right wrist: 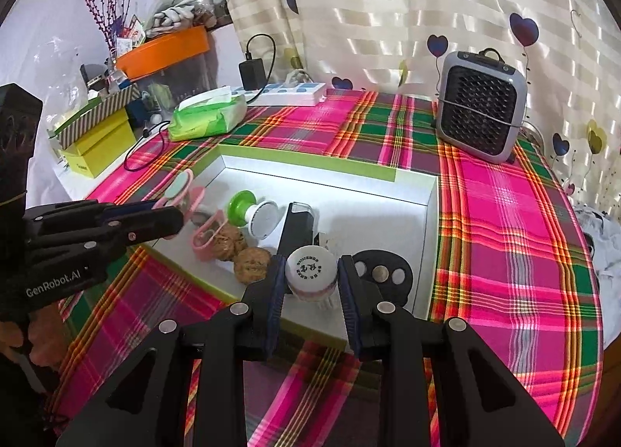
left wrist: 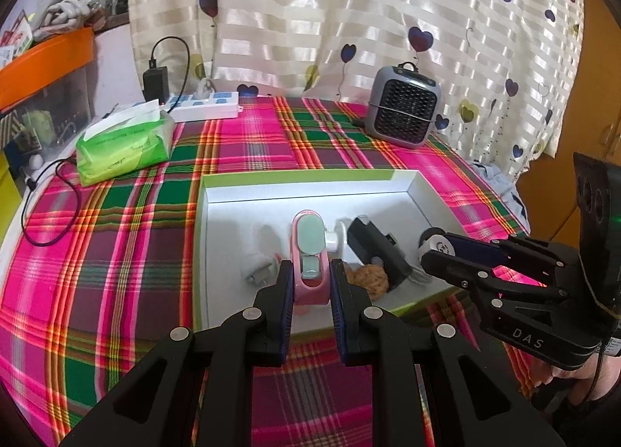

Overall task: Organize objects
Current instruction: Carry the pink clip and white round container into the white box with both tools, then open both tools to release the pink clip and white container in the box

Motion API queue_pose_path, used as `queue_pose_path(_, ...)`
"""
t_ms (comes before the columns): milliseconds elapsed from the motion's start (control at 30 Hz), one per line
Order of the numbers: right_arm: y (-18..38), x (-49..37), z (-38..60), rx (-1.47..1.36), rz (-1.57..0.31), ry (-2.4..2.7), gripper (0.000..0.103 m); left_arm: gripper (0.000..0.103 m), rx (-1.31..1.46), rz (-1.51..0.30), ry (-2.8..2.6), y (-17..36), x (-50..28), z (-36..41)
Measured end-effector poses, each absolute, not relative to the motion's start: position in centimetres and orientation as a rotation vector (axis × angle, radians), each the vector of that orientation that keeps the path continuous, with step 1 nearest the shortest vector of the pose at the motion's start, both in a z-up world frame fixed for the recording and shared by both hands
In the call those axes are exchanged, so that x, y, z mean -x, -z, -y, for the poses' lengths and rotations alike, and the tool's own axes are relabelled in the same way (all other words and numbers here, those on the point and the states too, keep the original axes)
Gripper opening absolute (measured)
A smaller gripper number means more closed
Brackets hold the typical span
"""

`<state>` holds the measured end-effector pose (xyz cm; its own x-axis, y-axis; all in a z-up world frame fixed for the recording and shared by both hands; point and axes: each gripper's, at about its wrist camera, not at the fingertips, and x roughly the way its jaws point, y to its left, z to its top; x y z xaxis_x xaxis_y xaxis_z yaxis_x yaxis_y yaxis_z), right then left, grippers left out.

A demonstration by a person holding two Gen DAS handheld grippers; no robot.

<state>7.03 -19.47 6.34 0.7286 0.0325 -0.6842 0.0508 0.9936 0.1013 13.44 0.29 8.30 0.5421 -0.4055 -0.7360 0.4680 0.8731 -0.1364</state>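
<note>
A: Report the left gripper (left wrist: 309,279) and its load.

B: Its jaws are nearly closed and clamp a pink clip (left wrist: 308,253) with a pale green top. The clip sits at lower centre of the left wrist frame, over the near part of the white box (left wrist: 310,194).

A: And the right gripper (right wrist: 310,279)?

B: Partly closed on a small white jar (right wrist: 310,270) with printed characters on its round top. The pads press both sides. The jar sits at lower centre of the right wrist frame, over the near right part of the box.

A: What does one view show that the other does not?

B: The right wrist view shows two walnuts (right wrist: 240,253) left of the jar, a green and white spool (right wrist: 252,214), a black disc with holes (right wrist: 382,272) and a second pink clip (right wrist: 207,237). In the left wrist view the gripper and clip hide most of these; one walnut shows at the right finger.

A: Surroundings and obstructions?

B: A black box (right wrist: 297,229) stands upright in the white box just behind the jar. On the plaid cloth (right wrist: 504,214): a grey heater (right wrist: 481,105) at upper right, a green tissue pack (right wrist: 207,115) and a white power strip (right wrist: 295,93) at upper left.
</note>
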Motion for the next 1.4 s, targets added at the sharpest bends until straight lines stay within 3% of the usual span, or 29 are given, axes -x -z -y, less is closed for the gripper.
queue_pose_path(1033,-4.6,-8.5,20.6,-0.147,-0.795,0.033,0.029,0.016,-0.068,-0.894,0.455,-6.5,-16.7,-2.8)
queue_pose_path(1400,-5.0,-8.0,20.2,-0.126,-0.772,0.03,0.033,0.016,-0.096,-0.909,0.447,-5.8,-16.8,-2.4)
